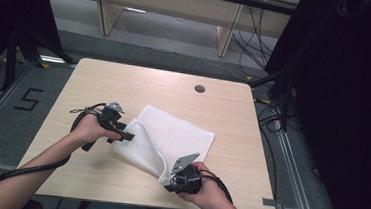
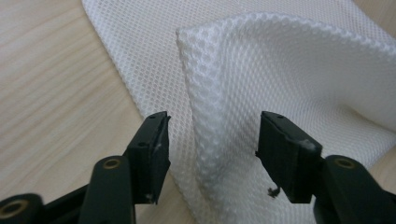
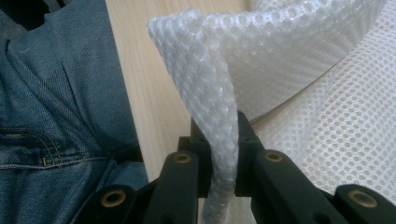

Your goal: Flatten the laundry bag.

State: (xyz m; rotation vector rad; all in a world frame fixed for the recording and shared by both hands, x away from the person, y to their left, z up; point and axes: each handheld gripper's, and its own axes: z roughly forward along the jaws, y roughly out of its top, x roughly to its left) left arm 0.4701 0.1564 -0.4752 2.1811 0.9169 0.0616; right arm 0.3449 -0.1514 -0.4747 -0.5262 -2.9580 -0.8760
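A white mesh cloth point(image 1: 181, 132) lies partly folded on the wooden table point(image 1: 125, 79). At its near corner my right gripper point(image 1: 169, 183) is shut on a bunched edge of the cloth point(image 3: 201, 56), and the right gripper view shows the fabric pinched between the jaws point(image 3: 218, 126) and lifted. My left gripper point(image 1: 130, 136) sits at the cloth's left edge. Its jaws point(image 2: 212, 121) stand open around a raised fold of the cloth point(image 2: 280, 60), with the pads clear of the fabric.
A round cable hole point(image 1: 200, 88) sits at the table's far middle. The person's jeans point(image 3: 56, 93) lie just past the near table edge. Black drapes and cables point(image 1: 283, 112) stand to the right, and a floor mark point(image 1: 27, 99) lies to the left.
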